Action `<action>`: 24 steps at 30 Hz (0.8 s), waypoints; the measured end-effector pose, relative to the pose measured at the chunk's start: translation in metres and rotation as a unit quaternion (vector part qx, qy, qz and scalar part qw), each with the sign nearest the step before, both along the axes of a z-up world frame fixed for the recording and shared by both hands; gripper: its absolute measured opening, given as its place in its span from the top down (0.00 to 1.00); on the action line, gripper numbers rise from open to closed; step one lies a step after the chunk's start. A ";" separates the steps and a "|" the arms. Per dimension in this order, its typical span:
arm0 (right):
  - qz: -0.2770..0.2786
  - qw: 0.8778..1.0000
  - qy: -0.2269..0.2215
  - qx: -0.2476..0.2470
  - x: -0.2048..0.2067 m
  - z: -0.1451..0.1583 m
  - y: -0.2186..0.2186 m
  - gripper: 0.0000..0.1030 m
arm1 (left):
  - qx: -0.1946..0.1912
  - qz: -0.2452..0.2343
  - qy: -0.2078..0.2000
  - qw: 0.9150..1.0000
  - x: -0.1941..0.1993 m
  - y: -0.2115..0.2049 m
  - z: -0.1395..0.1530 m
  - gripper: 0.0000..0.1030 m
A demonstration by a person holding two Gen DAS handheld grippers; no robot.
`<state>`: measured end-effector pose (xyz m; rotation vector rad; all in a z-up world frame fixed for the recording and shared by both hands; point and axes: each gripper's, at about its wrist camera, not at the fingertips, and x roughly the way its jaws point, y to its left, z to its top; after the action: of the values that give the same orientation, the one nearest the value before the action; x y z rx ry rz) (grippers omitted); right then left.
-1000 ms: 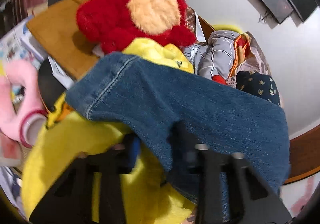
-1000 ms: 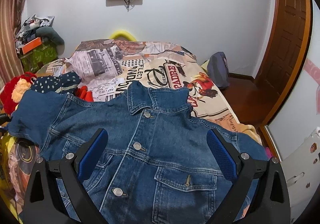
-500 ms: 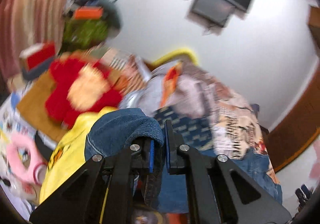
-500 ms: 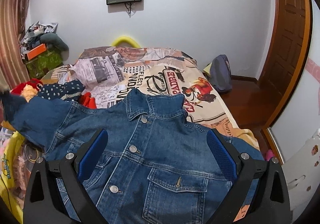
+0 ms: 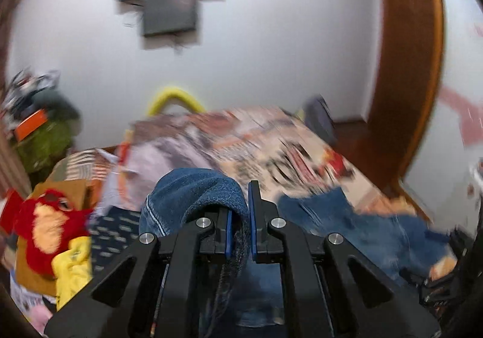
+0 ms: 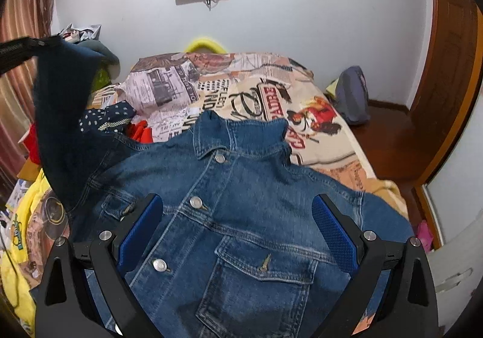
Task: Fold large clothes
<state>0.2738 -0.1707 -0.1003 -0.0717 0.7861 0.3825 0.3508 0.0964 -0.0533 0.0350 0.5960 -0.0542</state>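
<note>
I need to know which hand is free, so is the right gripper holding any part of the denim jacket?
No, the right gripper stands wide open above the denim jacket, its blue pads clear of the cloth.

Left gripper [image 5: 240,227] clamped tight, blue pads [image 5: 228,230] nearly meeting on a fold of the denim sleeve [image 5: 193,190] — raised and angled downward. Right gripper [image 6: 237,232] spread wide, blue pads [image 6: 333,236] well apart (nothing pinched between them), tilted down over the jacket front [image 6: 241,217] — empty.
</note>
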 end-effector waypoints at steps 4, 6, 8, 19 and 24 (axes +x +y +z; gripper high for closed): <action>0.000 0.999 0.031 0.007 0.002 -0.013 -0.015 0.04 | 0.050 -0.052 0.080 0.994 0.013 -0.066 -0.064 0.93; 0.001 0.999 0.052 0.011 0.003 -0.023 -0.021 0.04 | 0.068 -0.072 0.118 0.988 0.013 -0.093 -0.096 0.93; -0.004 0.998 0.069 0.010 0.004 -0.033 -0.028 0.04 | 0.075 -0.089 0.150 0.982 0.010 -0.109 -0.122 0.92; -0.018 0.994 0.103 0.017 0.006 -0.041 -0.041 0.04 | 0.047 -0.113 0.195 0.973 -0.021 -0.113 -0.140 0.42; -0.005 0.998 0.069 -0.010 0.006 -0.026 -0.018 0.04 | 0.014 -0.049 0.146 0.988 -0.048 -0.054 -0.098 0.19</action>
<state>0.2797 -0.1888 -0.1261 -0.0612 0.9271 0.3738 0.3025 0.0421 -0.1514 0.0855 0.8884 -0.1487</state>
